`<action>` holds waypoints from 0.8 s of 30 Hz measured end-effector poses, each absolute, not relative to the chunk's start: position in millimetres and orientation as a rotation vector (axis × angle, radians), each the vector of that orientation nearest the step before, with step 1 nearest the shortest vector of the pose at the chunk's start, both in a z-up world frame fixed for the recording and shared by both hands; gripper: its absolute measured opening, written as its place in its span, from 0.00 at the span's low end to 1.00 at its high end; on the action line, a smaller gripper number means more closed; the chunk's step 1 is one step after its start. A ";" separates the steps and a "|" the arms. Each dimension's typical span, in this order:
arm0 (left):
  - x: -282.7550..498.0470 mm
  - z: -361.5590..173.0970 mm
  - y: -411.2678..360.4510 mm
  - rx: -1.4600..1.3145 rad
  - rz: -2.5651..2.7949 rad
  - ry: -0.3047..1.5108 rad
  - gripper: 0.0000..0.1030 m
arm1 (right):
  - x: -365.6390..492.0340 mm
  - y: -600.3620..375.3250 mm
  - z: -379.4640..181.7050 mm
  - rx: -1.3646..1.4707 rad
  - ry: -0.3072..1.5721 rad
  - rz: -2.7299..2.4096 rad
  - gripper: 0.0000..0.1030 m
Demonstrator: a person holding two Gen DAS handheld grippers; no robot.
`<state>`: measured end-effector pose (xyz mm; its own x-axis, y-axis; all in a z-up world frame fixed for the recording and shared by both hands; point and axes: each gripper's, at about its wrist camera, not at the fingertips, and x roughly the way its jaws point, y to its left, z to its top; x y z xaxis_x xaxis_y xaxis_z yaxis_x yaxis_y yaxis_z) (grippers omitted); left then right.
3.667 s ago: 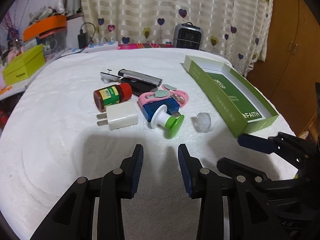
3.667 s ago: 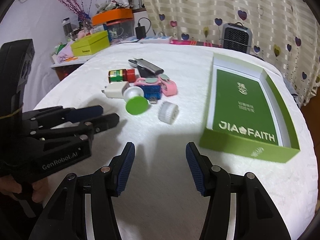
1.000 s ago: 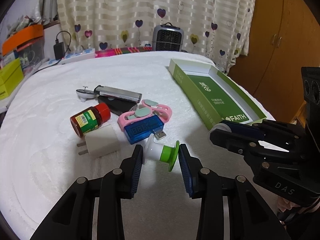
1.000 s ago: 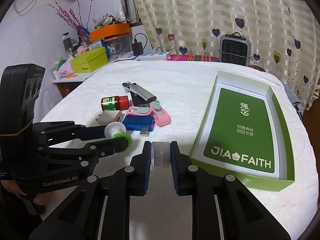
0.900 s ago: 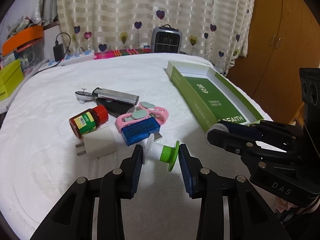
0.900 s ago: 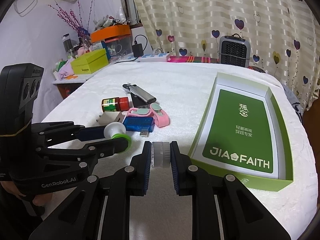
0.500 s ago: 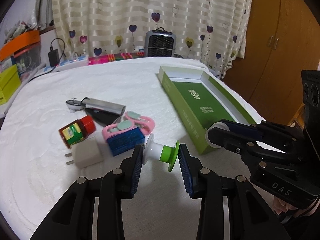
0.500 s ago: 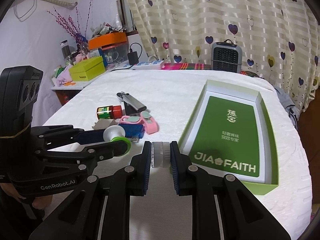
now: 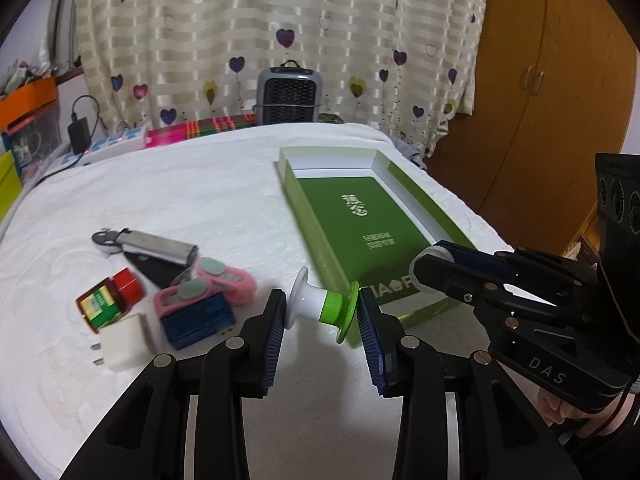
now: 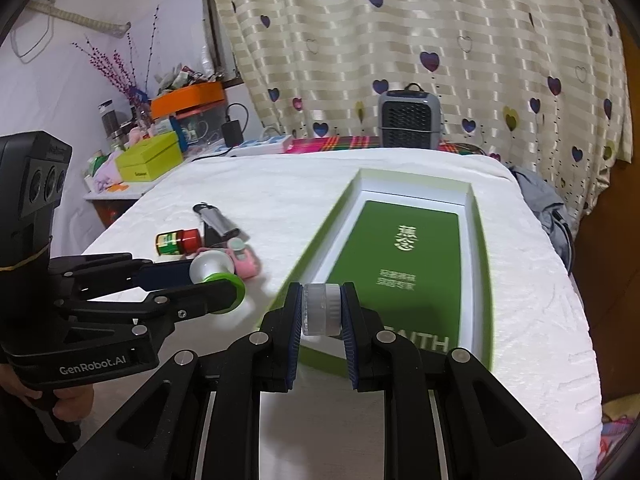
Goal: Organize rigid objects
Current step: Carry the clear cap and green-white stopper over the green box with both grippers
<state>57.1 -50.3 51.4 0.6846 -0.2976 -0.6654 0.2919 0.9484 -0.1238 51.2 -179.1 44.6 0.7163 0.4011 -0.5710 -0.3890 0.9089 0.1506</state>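
Your left gripper point(image 9: 322, 312) has its fingers clamped end to end on the green-and-white knob point(image 9: 320, 304), just short of the green box's point(image 9: 460, 228) near wall. Your right gripper point(image 10: 320, 312) pinches the small clear jar point(image 10: 321, 311) by its flat faces, over that near wall. Both are carried clear of the table point(image 9: 200, 192), presumably to drop into the box. The remaining clutter point(image 9: 168, 288) lies well left of the box.

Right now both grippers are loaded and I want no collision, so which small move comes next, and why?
Probably ease the right gripper forward and down into the green box, then release. It grips the clear cap right at the box's near wall, while the left gripper holds the white-and-green knob short of it.
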 end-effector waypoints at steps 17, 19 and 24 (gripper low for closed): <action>84.0 46.5 -88.9 0.020 -0.427 0.759 0.32 | 65.6 -209.4 32.4 0.040 0.675 0.368 0.19; 86.2 46.5 -93.2 0.026 -0.436 0.756 0.31 | 67.9 -211.1 30.6 0.041 0.681 0.363 0.19; 88.5 41.8 -101.5 0.048 -0.448 0.764 0.30 | 73.0 -213.8 26.4 0.046 0.702 0.356 0.19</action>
